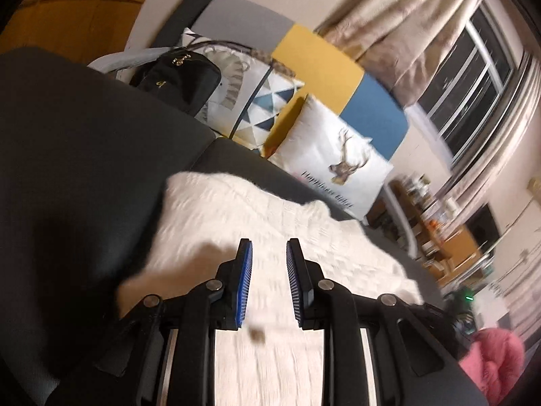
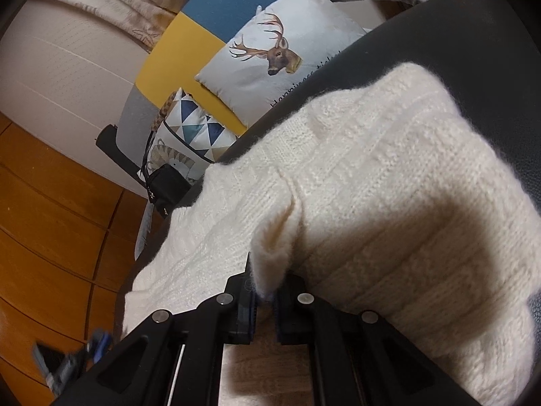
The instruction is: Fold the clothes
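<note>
A cream knitted sweater [image 1: 236, 223] lies spread on a dark grey sofa seat [image 1: 74, 142]. My left gripper [image 1: 269, 253] hovers just above its middle, open, with nothing between the blue pads. In the right wrist view the same sweater [image 2: 389, 176] fills the centre, and a fold of its knit edge is pinched up between the fingers. My right gripper [image 2: 265, 291] is shut on that fold, lifting it slightly over the rest of the garment.
A deer-print cushion [image 1: 338, 165], a triangle-pattern cushion [image 1: 270, 101] and a black bag [image 1: 179, 77] rest against the blue and yellow sofa back [image 1: 324, 67]. A pink garment [image 1: 493, 358] lies at the right. Wooden floor [image 2: 50, 223] borders the seat.
</note>
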Motion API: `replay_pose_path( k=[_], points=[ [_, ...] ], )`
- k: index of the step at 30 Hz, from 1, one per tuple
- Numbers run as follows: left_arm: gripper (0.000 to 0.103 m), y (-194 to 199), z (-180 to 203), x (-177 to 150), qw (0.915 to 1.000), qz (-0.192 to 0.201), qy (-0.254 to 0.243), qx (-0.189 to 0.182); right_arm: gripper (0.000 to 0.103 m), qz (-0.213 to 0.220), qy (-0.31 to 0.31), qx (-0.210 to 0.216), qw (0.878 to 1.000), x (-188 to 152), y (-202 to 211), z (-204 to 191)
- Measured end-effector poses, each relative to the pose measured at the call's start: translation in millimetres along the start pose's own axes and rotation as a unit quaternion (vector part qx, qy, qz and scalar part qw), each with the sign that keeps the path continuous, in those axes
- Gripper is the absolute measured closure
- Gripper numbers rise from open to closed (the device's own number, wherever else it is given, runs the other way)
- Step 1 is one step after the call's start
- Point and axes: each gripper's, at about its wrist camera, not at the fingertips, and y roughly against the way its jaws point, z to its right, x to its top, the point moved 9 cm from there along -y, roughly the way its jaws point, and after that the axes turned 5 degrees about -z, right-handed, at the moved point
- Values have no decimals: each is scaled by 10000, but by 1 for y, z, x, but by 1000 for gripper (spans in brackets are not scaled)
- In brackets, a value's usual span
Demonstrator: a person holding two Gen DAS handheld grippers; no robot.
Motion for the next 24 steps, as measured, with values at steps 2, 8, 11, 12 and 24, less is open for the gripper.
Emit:
replay_pose_path(
  k=[2, 8, 11, 12, 24],
  points=[
    [80, -10, -5, -1, 9999, -101, 29, 83, 99, 28, 63, -17, 10000, 0, 0, -1],
    [80, -31, -22, -6, 9990, -295, 31, 343, 99, 142, 299, -103, 9994, 0, 1, -3],
    [80, -28, -34, -9, 9990, -204, 99, 375, 99, 162, 328, -118, 9993, 0, 1, -3],
    [80, -27, -40, -9, 9991, -175, 213, 336, 99, 165, 335, -120, 9992, 0, 1, -3],
    [97, -24, -68, -10, 9964, -75, 828, 193, 96, -62, 542, -479, 9974, 3, 5, -14]
  ],
)
